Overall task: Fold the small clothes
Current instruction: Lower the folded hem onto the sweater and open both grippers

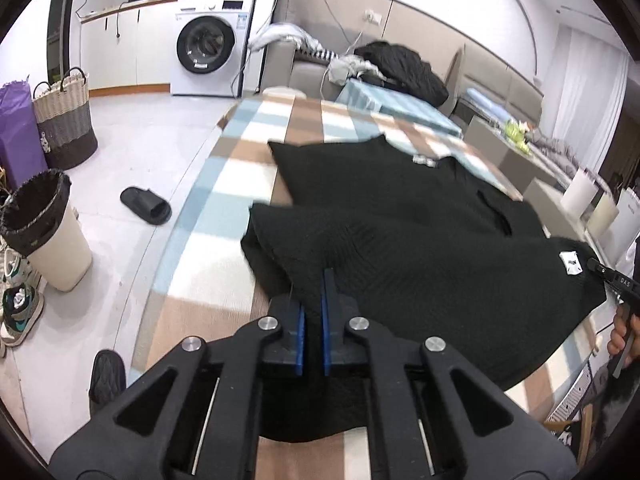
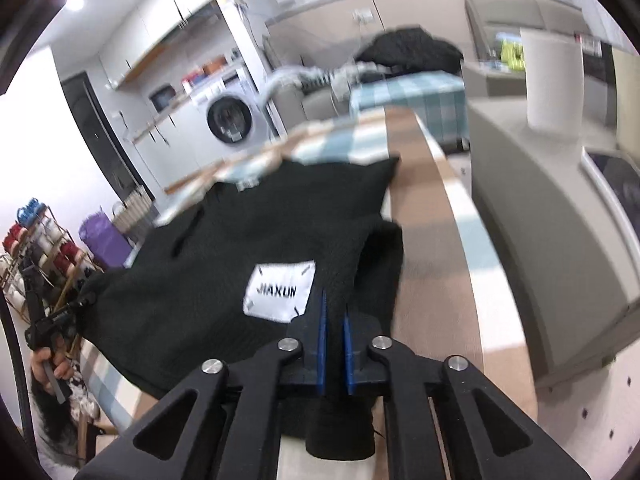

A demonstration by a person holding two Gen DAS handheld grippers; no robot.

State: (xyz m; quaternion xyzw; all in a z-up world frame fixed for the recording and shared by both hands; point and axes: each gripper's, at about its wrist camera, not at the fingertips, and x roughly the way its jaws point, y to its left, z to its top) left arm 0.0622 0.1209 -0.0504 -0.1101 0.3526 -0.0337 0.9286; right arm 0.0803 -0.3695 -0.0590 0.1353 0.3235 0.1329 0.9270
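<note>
A knitted garment (image 1: 400, 240) lies spread on a checked table (image 1: 224, 184), directly ahead of the left gripper (image 1: 314, 300), whose jaws pinch its near hem. The right gripper (image 2: 334, 312) grips the hem's other corner (beside a sewn label (image 2: 278, 294)). Left of the table, on the floor, stand a bin (image 1: 48, 224) and basket (image 1: 64, 120); a washing machine (image 1: 208, 52) is beyond.

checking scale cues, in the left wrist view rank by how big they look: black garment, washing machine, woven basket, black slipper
1. black garment, though nearness to the camera inflates it
2. washing machine
3. woven basket
4. black slipper
</note>
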